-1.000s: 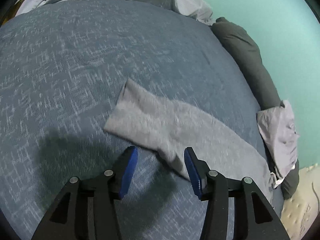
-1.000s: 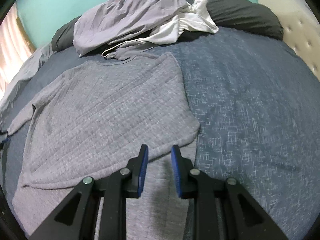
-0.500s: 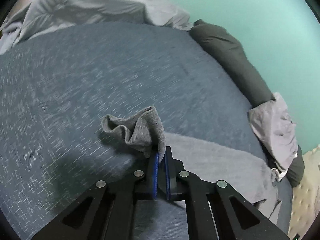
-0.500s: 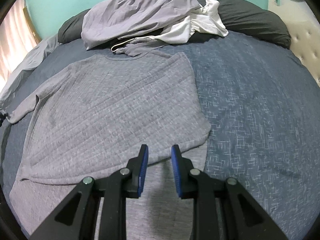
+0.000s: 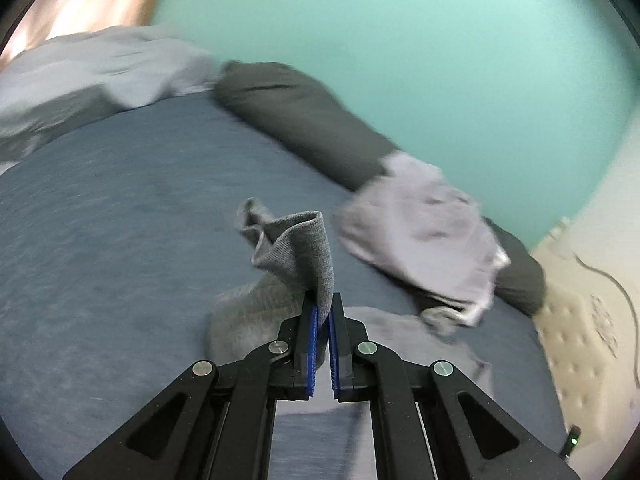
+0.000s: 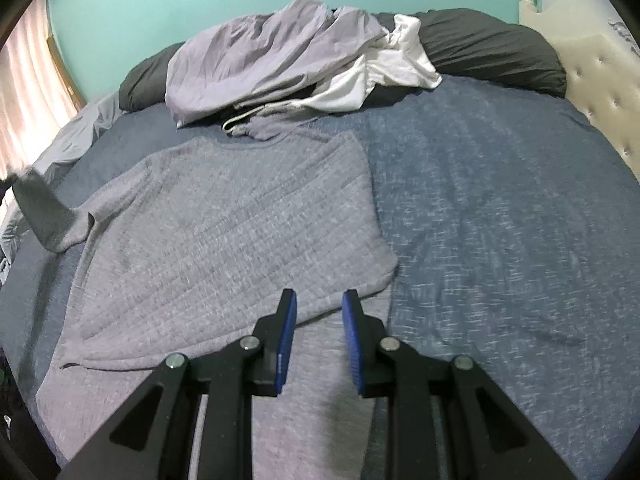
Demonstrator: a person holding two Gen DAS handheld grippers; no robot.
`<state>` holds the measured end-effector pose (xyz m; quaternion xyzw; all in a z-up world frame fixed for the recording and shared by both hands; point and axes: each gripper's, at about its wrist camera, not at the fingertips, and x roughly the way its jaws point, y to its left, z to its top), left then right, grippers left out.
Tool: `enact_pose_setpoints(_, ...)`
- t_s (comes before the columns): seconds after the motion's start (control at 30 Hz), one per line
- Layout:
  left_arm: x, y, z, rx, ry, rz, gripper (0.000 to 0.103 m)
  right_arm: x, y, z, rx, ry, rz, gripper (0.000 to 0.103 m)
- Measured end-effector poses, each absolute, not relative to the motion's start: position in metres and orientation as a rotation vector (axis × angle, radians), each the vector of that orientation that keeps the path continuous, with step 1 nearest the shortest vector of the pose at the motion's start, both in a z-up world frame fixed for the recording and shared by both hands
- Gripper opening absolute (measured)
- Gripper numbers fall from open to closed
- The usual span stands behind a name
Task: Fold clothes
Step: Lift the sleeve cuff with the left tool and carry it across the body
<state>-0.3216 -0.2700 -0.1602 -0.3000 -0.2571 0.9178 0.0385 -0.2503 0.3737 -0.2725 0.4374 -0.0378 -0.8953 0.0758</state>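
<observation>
Here the left gripper (image 5: pixel 322 312) pinches the ribbed knit sleeve cuff (image 5: pixel 298 248), while the right gripper (image 6: pixel 319 305) fingers stand parted over the quilted sweater (image 6: pixel 240 216).

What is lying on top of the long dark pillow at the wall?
A crumpled light grey garment and a white one lie on the dark pillow. They cover its middle; anything beneath them is hidden.

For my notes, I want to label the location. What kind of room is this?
Most likely a bedroom: the grey sweater lies on a bed with a blue cover, a dark pillow sits by the tufted headboard.
</observation>
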Motion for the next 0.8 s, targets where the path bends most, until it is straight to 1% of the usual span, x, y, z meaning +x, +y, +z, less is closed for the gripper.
enact_pose_setpoints(0.2, -0.348, -0.153, -0.123, -0.871, -0.643, 2.648, 0.005, -0.233, 0.401, -0.264, 1.297, -0.172, -2.707, 0.023)
enact_pose_setpoints(0.3, -0.348, -0.086, -0.104, -0.848, -0.537, 2.558, 0.005, -0.228, 0.416, -0.262, 1.302, -0.256, -2.699, 0.023)
enact_pose_setpoints(0.43, -0.335, 0.012, -0.106, -0.861, -0.402, 2.398, 0.005, -0.220, 0.429, -0.257, 1.306, -0.345, -2.688, 0.023)
enact_pose_setpoints(0.5, -0.327, 0.051, -0.120, -0.891, -0.353, 2.337, 0.005, -0.217, 0.432, -0.255, 1.310, -0.379, -2.678, 0.023)
enact_pose_setpoints(0.63, -0.301, 0.114, -0.178, -0.993, -0.259, 2.257, 0.005, -0.210, 0.427, -0.257, 1.324, -0.472, -2.643, 0.023)
enact_pose_setpoints(0.8, -0.285, 0.151, -0.255, -1.119, -0.210, 2.207, 0.005, -0.204, 0.412, -0.267, 1.356, -0.511, -2.593, 0.024)
